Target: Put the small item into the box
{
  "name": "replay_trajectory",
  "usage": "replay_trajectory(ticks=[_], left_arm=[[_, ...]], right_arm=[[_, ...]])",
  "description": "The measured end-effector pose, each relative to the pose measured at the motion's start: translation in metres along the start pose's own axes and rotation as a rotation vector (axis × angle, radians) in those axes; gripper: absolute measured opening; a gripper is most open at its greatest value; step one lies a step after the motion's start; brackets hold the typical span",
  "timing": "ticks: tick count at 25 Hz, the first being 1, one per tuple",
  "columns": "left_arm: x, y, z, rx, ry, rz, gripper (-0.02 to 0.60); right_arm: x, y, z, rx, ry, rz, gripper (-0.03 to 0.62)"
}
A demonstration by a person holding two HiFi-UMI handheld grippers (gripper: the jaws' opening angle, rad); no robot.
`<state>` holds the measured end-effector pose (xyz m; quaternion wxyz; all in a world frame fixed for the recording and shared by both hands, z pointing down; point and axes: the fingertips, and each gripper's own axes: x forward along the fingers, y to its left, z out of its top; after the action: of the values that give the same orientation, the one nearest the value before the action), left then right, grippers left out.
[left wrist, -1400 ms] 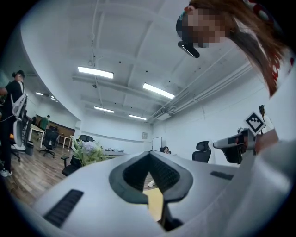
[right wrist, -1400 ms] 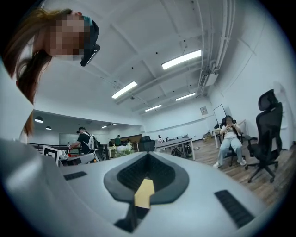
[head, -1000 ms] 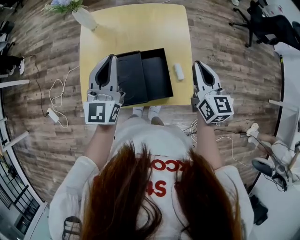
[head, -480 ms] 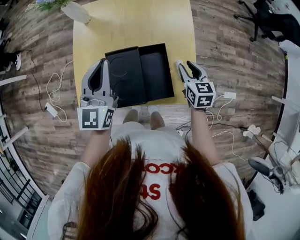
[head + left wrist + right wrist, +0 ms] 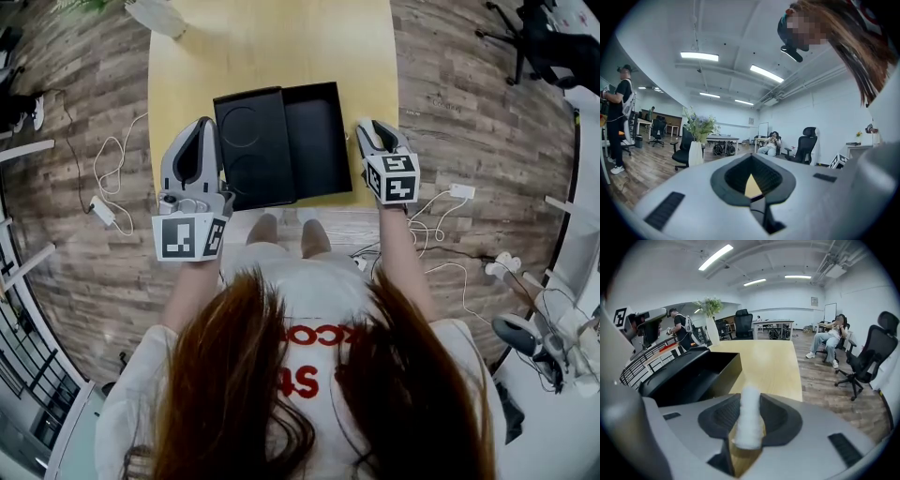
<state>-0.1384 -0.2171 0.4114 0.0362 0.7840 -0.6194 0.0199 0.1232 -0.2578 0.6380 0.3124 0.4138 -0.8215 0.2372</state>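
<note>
An open black box [image 5: 319,131] lies on the yellow table [image 5: 272,47], its left half [image 5: 246,141] showing round recesses. My right gripper [image 5: 367,133] is at the box's right side, low over the table edge. In the right gripper view its jaws [image 5: 751,401] are opening and the small white cylindrical item [image 5: 750,420] stands between them, with the box [image 5: 689,373] to the left. The head view hides the item under this gripper. My left gripper [image 5: 202,124] hovers at the box's left edge, shut and empty; the left gripper view [image 5: 751,157] looks up into the room.
A white vase with flowers [image 5: 159,14] stands at the table's far left corner. Cables [image 5: 108,197] lie on the wood floor on both sides. Office chairs [image 5: 867,357] and a seated person [image 5: 832,338] are off to the right.
The right gripper moved left and forward from the table's right front corner onto the white item, and its jaws went from shut to spread around it. The left gripper barely moved.
</note>
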Motion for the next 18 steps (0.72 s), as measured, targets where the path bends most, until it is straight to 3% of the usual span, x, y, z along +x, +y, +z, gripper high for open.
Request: replay_trajectory(ticks=[5, 11, 18], left_arm=[[0.001, 0.002, 0.014, 0.004, -0.039, 0.008, -0.002], [0.011, -0.007, 0.045, 0.023, -0.113, 0.000, -0.003], [0.014, -0.019, 0.079, 0.041, -0.197, -0.016, -0.002]], right_arm=[[-0.029, -0.002, 0.039, 0.029, -0.148, 0.000, 0.127], [-0.096, -0.010, 0.118, 0.093, -0.424, 0.017, 0.126], [-0.175, 0.000, 0.182, 0.081, -0.677, 0.052, 0.126]])
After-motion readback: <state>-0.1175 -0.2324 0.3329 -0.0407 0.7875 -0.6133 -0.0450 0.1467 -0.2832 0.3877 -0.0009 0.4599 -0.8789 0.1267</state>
